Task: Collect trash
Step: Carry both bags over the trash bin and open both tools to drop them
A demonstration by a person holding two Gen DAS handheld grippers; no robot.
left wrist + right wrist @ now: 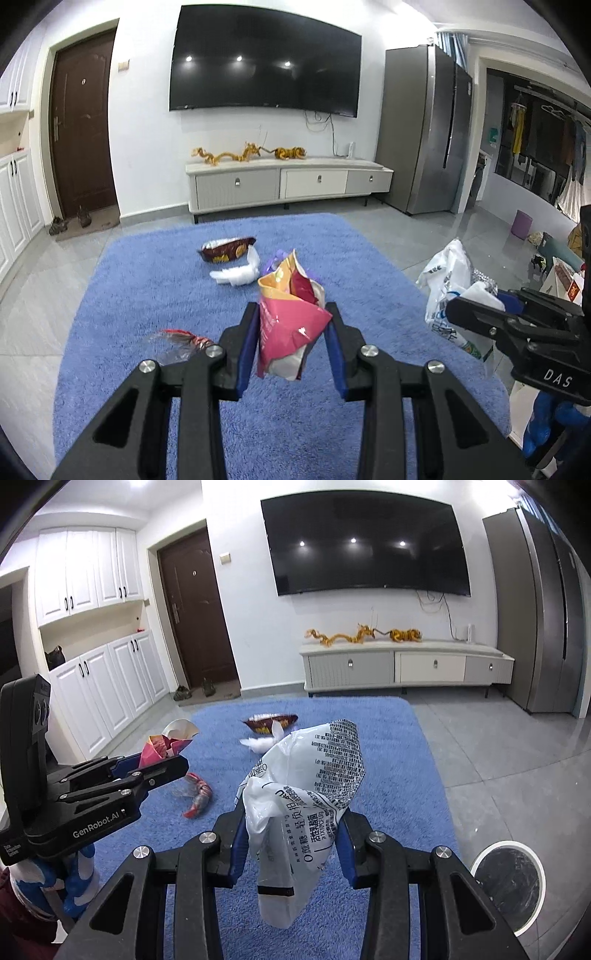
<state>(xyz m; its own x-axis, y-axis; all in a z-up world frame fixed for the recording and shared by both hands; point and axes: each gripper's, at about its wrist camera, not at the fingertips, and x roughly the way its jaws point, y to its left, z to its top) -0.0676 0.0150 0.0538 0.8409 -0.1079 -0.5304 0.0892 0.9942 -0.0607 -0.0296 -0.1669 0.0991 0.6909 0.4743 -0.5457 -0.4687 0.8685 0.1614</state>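
My left gripper (291, 325) is shut on a crumpled pink and orange snack bag (291, 314) and holds it above the blue rug (147, 295). It also shows in the right wrist view (162, 764) at the left, with the bag (166, 744) in it. My right gripper (291, 823) is shut on a white printed plastic bag (306, 794), also seen at the right of the left wrist view (447, 284). On the rug lie a brown snack bag (225, 249), a white crumpled wrapper (236, 275) and a red and clear wrapper (181, 341).
A white-rimmed round bin (509, 878) with a dark liner stands on the floor at my lower right. A TV cabinet (288, 184) stands against the far wall, a fridge (424, 129) to its right. Clutter (554, 258) lies on the floor far right.
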